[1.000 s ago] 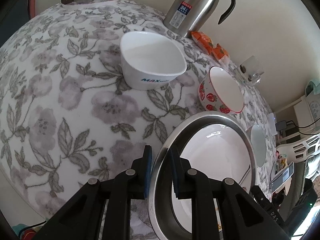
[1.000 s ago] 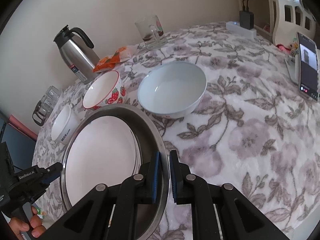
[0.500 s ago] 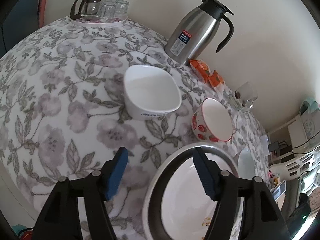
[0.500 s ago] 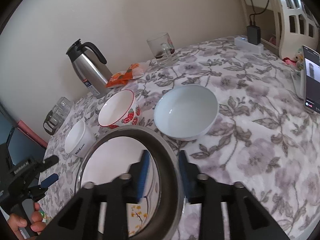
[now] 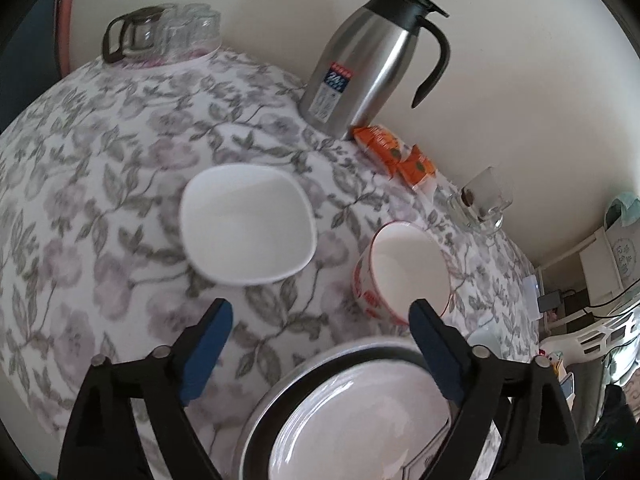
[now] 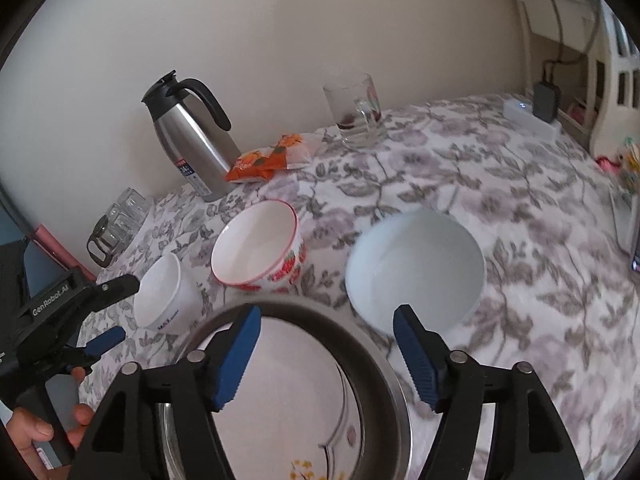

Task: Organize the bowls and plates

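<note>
Two black grippers with blue-padded jaws are hovering over a desk (image 6: 520, 184) covered in a grey-and-mauve floral cloth. The left gripper (image 5: 320, 322) is spreading its jaws, which are gripping nothing; they are standing apart above the near rim of a round stainless-steel tray (image 5: 260, 412) that is carrying a white plate (image 5: 360, 420). The right gripper (image 6: 326, 330) is likewise spreading its jaws, released and empty, over the opposite rim of that tray (image 6: 394, 392), where the plate (image 6: 280, 392) is showing a small yellow flower print near the bottom edge.

Beyond the tray, three bowls are sitting on the cloth: a white squarish bowl (image 5: 246, 224) to the left, a white bowl with a red rim and strawberry pattern (image 6: 258, 246) in the middle, and a pale blue round bowl (image 6: 414, 268) to the right. A person's hand (image 6: 44, 432) is holding the left gripper's handle. A stainless-steel thermos jug (image 6: 188, 136) is standing by the wall, beside orange snack packets (image 6: 264, 160).
</note>
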### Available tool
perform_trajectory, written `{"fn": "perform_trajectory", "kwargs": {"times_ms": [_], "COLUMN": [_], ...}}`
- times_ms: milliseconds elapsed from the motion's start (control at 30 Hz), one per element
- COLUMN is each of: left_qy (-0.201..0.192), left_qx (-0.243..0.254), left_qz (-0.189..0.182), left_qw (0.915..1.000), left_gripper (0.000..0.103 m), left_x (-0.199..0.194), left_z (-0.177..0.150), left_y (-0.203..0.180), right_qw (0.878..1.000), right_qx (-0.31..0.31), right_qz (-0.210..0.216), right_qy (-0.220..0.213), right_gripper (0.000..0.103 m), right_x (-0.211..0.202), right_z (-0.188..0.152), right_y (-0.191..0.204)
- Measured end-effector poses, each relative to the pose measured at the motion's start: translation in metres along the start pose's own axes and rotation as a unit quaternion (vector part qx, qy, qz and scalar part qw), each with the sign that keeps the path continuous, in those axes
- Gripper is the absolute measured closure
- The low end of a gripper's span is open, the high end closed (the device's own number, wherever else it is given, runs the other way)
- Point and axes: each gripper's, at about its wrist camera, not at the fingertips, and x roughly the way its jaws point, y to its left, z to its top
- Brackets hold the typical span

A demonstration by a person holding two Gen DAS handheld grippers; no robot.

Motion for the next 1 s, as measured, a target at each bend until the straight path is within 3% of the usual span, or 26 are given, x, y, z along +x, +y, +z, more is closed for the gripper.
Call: {"fn": "perform_trajectory", "kwargs": {"times_ms": [300,567,767,867,1000], "left_qy": [-0.018,0.030,0.035,0.039,0.043], "left_qx": [0.007,0.003,0.014,0.012,0.021], "left_qz": [-0.006,-0.032,-0.036,-0.037,-0.041], "left_qw": [0.9998,0.9990,0.9987,0.9985,0.9980], "left_gripper": [0.004,0.004,0.004,0.007,0.023], "left_x": [0.023,0.051,0.063,0.067,0.072], "left_z": [0.020,0.029,0.031,0.033,0.036], "left_y": [-0.016,-0.017,-0.021,-0.020,-0.023], "right_qw": [1.000,1.000,1.000,1.000,0.999], "right_qx": [-0.027,-0.003,0.006,0.007,0.007], "right_qz": [-0.009,-0.002,0.004,0.004,0.005], "right_qy": [0.005,0.004,0.013,0.025,0.047], "right_gripper": [0.007,0.007,0.007,0.012,0.032], "right_x": [0.024,0.037,0.049,0.059,0.075], "right_z": [0.029,0.053,0.065,0.066,0.065], "right_y": [0.012,0.012,0.012,0.015,0.020]}}
